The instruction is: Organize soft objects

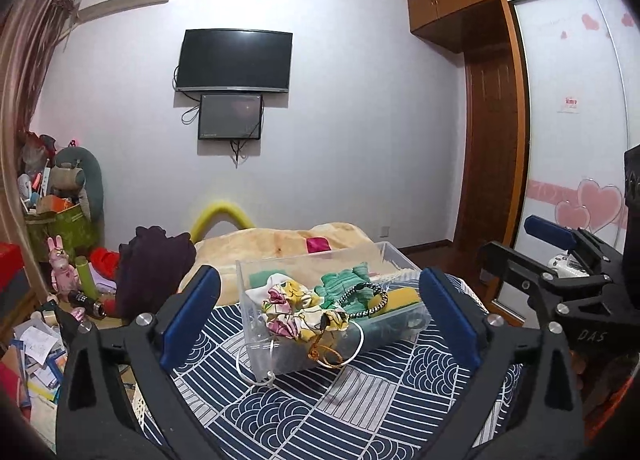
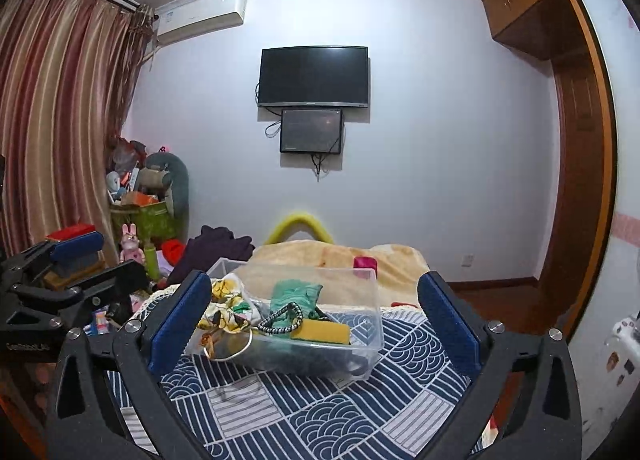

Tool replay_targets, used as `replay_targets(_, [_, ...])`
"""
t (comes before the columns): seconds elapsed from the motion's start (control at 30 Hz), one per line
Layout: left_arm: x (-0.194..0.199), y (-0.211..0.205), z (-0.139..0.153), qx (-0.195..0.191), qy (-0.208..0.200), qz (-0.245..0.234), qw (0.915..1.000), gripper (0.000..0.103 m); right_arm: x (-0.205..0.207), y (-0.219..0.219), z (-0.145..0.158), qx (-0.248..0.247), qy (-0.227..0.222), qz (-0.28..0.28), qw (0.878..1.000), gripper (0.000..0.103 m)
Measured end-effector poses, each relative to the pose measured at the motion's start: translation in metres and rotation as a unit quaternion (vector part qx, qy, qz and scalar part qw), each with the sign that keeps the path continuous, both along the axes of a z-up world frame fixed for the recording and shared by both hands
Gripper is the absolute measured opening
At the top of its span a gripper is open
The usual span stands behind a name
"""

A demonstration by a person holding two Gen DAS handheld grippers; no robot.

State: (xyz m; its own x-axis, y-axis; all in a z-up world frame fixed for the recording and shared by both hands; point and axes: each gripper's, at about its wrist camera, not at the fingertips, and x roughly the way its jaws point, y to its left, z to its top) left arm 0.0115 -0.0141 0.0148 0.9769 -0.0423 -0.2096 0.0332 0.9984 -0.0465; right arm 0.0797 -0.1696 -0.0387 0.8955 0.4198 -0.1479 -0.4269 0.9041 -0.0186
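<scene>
Both claws are spread wide and holding nothing right now. The left gripper (image 1: 320, 312) hangs over the near part of the bed with its blue pads either side of the clear box (image 1: 404, 260), not touching it, and the right gripper (image 2: 316, 320) is lined up much the same from a bit further right. My guess is they're backed off like that to get a good look at the box before the next grab. The box sits on the navy patterned bedspread (image 1: 360, 412), roughly mid-bed and angled so one corner points toward the near edge, which keeps it in easy reach of either claw. The soft stuff is already inside: a floral scarf (image 1: 288, 308) flopped over the near wall, green cloth (image 1: 344, 284) behind it, a yellow sponge (image 2: 324, 330) by the right wall, and a black-and-white braided cord (image 1: 368, 296) on top. A white cable (image 1: 256, 376) and a gold ring (image 1: 326, 358) hang out the front, so I'd say tucking those in is what's left. Beyond it there's a beige blanket (image 1: 280, 240) at the far end.
</scene>
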Motion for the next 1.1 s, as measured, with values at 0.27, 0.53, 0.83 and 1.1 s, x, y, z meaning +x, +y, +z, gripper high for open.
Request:
replay_targets(0.27, [-0.0028, 0.0023, -0.0021, -0.003, -0.002, -0.001, 1.0000, 0.102, 0.0005, -0.0034, -0.0025, 0.009, 0.010, -0.002, 1.000, 0.103])
replay_targets(0.53, [-0.0020, 0.0004, -0.0061, 0.000, 0.001, 0.000, 1.0000, 0.102, -0.0002, -0.0052, -0.0031, 0.011, 0.013, 0.001, 1.000, 0.103])
replay_targets(0.83, [-0.0015, 0.0003, -0.0057, -0.002, 0.003, -0.004, 1.0000, 0.102, -0.0015, -0.0060, -0.0030, 0.014, 0.018, 0.003, 1.000, 0.103])
replay_targets(1.1, [-0.0028, 0.0000, -0.0043, -0.002, 0.001, -0.004, 1.0000, 0.103, -0.0040, -0.0052, -0.0022, 0.016, 0.018, 0.004, 1.000, 0.103])
